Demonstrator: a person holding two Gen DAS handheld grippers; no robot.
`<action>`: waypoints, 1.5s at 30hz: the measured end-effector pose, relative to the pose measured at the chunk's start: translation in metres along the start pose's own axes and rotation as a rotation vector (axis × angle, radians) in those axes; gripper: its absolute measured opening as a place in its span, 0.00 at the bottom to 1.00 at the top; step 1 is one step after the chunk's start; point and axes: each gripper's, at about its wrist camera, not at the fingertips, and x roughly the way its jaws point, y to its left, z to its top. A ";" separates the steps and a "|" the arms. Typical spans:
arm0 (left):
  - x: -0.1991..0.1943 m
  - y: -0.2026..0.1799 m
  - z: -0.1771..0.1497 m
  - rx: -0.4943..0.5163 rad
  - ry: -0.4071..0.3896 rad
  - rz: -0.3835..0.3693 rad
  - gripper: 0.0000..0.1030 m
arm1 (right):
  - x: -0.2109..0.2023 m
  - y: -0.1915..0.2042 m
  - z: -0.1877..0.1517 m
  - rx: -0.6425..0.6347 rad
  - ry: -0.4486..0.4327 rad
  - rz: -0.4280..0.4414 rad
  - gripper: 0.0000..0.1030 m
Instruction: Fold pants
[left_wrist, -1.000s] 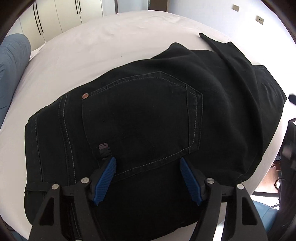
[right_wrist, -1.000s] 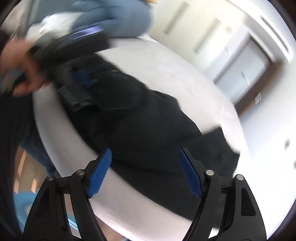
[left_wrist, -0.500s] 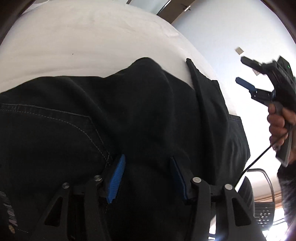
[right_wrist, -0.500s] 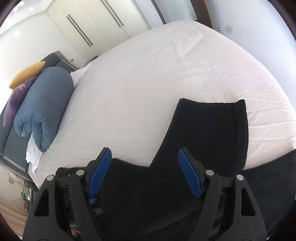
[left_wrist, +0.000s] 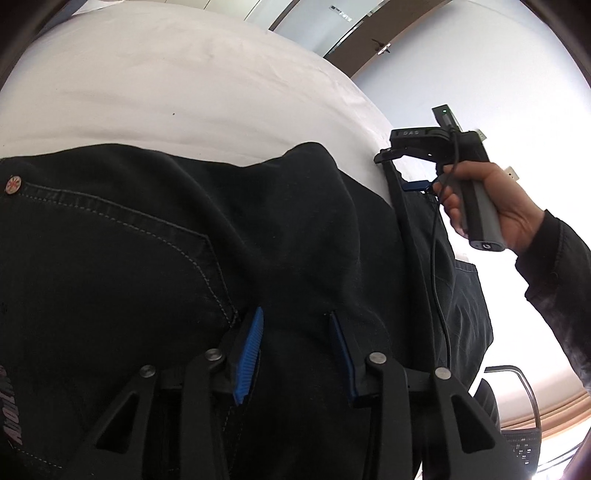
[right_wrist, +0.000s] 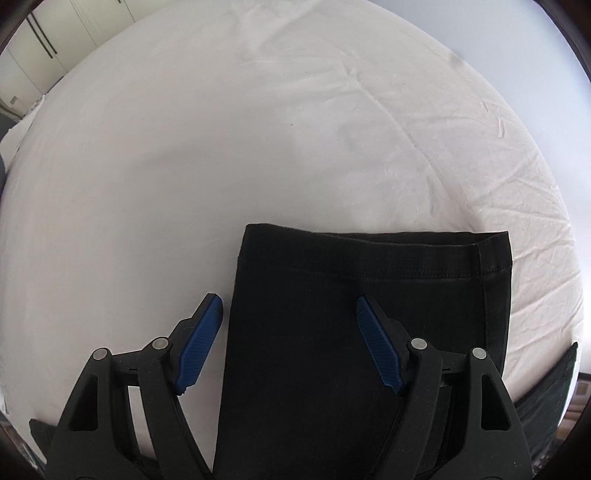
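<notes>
A pair of black denim pants (left_wrist: 207, 266) lies spread on the white-sheeted bed (left_wrist: 155, 92), seat and back pocket nearest the left hand, leg hems (right_wrist: 373, 254) stretched toward the right. The left gripper (left_wrist: 295, 328) is down on the cloth just beside the pocket corner, its blue pads narrowed around a raised ridge of denim; whether they have truly bitten, I cannot tell. The right gripper (right_wrist: 290, 332) hovers over the stacked hems with its jaws spread wide, holding nothing, one pad over the sheet and the other over the cloth, straddling the leg's left edge. From the left wrist view, the person's right hand (left_wrist: 491, 206) carries it low beside the far leg.

To my eye the step is taking hold for a lengthwise fold. Best that the right pads drop squarely onto both layers near the hem, catching no sheet, while the left pins the seat so nothing slides.
</notes>
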 end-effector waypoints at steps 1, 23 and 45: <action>0.000 0.000 -0.001 0.005 0.001 0.004 0.34 | 0.004 0.001 0.003 -0.003 0.000 -0.020 0.72; -0.003 0.029 0.005 -0.114 -0.006 0.020 0.06 | -0.108 -0.107 -0.015 0.105 -0.265 0.138 0.03; 0.007 -0.003 0.028 -0.173 0.069 0.126 0.22 | -0.086 -0.364 -0.275 0.790 -0.323 0.377 0.02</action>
